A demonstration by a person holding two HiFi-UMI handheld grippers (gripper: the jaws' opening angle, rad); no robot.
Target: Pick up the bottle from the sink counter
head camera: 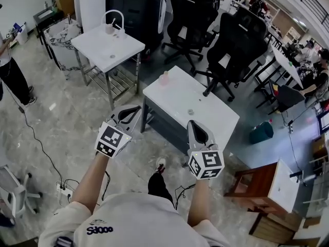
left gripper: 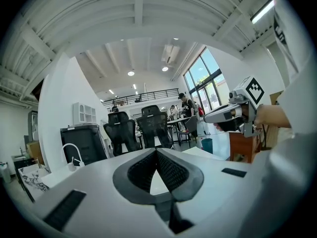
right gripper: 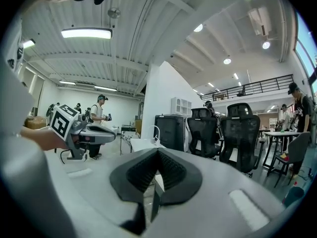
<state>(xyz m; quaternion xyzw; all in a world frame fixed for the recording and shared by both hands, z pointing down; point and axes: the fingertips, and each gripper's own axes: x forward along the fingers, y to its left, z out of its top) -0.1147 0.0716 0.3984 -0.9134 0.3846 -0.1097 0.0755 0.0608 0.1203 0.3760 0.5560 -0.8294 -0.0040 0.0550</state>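
Note:
A small pale pink bottle (head camera: 165, 77) stands at the far left corner of the white sink counter (head camera: 175, 99), which has a drain hole (head camera: 190, 112) and a dark faucet (head camera: 210, 89). My left gripper (head camera: 133, 110) hangs in the air short of the counter's left end, shut and holding nothing. My right gripper (head camera: 193, 123) hovers over the counter's near edge, also shut and holding nothing. In the left gripper view the pads (left gripper: 156, 150) meet at the tips, and the right gripper (left gripper: 233, 114) shows off to the side. The right gripper view shows its jaws (right gripper: 157, 150) closed too.
A second white sink table (head camera: 97, 50) with a white faucet (head camera: 114, 19) stands at the back left. Black office chairs (head camera: 241, 40) crowd behind the counter. A teal bin (head camera: 262, 131) and a wooden cabinet (head camera: 257, 184) sit to the right. A person (head camera: 10, 71) stands at the left edge.

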